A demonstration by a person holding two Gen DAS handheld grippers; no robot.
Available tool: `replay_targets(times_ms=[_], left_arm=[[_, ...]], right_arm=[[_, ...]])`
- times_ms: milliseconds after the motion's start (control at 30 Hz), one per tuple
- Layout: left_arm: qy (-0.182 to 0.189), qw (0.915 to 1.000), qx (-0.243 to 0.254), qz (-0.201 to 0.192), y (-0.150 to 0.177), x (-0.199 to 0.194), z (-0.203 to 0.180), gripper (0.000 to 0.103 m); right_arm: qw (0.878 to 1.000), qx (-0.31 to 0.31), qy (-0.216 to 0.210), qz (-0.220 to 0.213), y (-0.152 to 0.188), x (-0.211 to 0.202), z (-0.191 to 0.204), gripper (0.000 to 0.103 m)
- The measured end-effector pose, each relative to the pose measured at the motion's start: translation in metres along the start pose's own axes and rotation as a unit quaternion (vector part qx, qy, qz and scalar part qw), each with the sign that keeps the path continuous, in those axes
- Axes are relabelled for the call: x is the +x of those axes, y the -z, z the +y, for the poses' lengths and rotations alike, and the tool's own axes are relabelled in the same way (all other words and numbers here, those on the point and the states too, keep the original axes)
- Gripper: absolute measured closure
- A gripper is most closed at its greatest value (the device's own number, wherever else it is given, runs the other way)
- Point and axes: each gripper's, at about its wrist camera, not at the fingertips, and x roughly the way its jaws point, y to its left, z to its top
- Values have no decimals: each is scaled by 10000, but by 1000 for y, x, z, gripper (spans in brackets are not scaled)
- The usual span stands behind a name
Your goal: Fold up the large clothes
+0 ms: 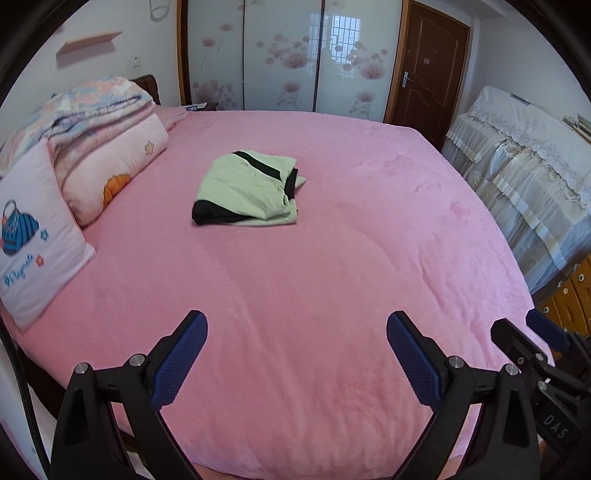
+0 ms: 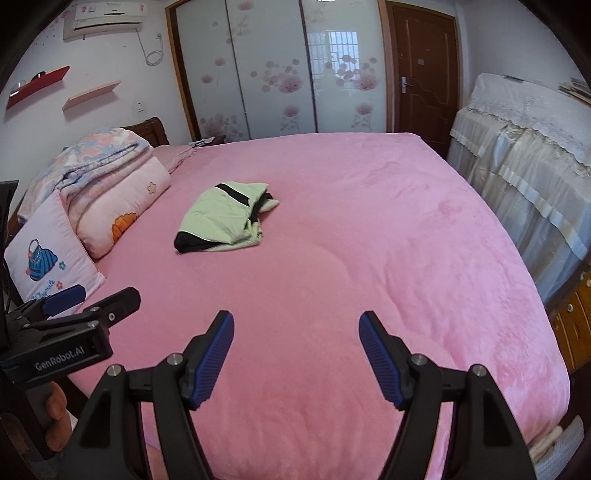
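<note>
Showing only rightward: air conditioner [image 2: 107, 18], red shelf [image 2: 37, 86]

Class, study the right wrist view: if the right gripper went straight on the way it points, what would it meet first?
Most likely the bare pink bedcover. The open right gripper tilts down at it, and the folded green garment lies farther on, to the left.

Soft, even daylight fills both views. A window glares off the wardrobe doors [image 1: 340, 33]. Fisheye edges bend and darken, perhaps slightly blurred.
</note>
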Motion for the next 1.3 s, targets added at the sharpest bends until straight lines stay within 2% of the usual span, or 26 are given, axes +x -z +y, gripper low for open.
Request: replay_targets(times_ms=[200,300,433,633,867,1100,1300], left_arm=[[76,9998,-163,-40,32,-7,-4,6],[172,9996,-222,2,46,-13,-9,6],[127,9997,-167,-126,57,-23,-15,6],[137,9998,-56,-138,62,-29,-22,6],[28,9997,101,-219,67,-28,-32,6],[10,9999,97,-121,71,-23,-33,6],[-35,9998,158,-146,74,-24,-36,6]], right_arm=[[9996,218,120,-130,32,-14,-16,32],[9996,110,138,-217,39,-24,-15,32],[9992,-84,143,-368,42,-37,-11,32],[9983,-217,185,-511,44,-45,-13,32],[9986,-222,193,-432,47,-40,-19,32],[9985,-220,270,-411,53,-37,-23,32],[9994,-76,141,-304,56,-32,-28,32]])
